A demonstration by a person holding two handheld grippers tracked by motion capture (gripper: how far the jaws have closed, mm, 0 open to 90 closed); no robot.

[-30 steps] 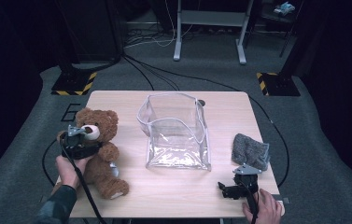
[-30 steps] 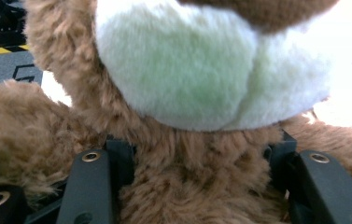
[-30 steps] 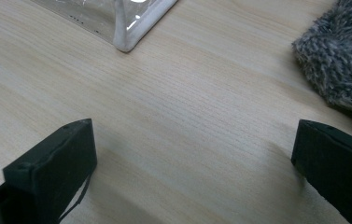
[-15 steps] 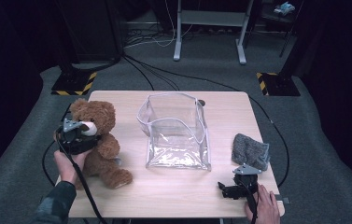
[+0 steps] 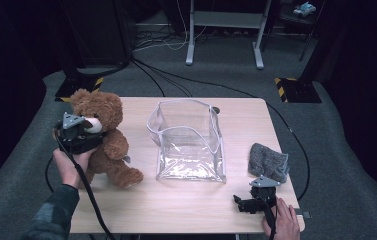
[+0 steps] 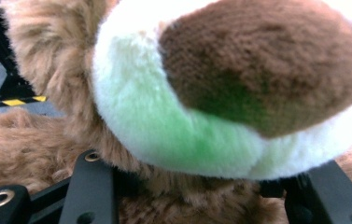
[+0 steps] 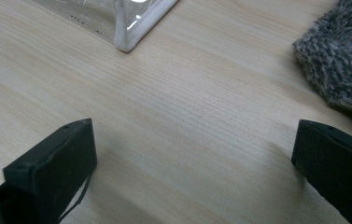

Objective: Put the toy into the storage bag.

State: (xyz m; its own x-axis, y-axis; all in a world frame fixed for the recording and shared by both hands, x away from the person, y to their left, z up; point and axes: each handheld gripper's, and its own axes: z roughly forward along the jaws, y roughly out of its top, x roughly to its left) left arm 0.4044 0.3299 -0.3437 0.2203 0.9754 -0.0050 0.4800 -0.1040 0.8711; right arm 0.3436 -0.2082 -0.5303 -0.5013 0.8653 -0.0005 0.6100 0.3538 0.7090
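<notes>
Nearest us, at the table's (image 5: 186, 210) near right edge, we saw the right gripper (image 5: 243, 204) resting on the bare wood, its jaws spread wide with nothing between them. Just beyond it lay the grey fuzzy cloth (image 5: 268, 161), close but apart from it. Over on the left, we had the left gripper (image 5: 92, 134) clenched around the teddy bear (image 5: 107, 142) just under its white muzzle, the jaws pressed into brown fur on both sides, the bear upright at the table's left edge. Mid-table stood the clear plastic pouch (image 5: 188, 142), mouth open, well apart from the bear. Farther off, cables (image 5: 176, 77) crossed the grey floor.
</notes>
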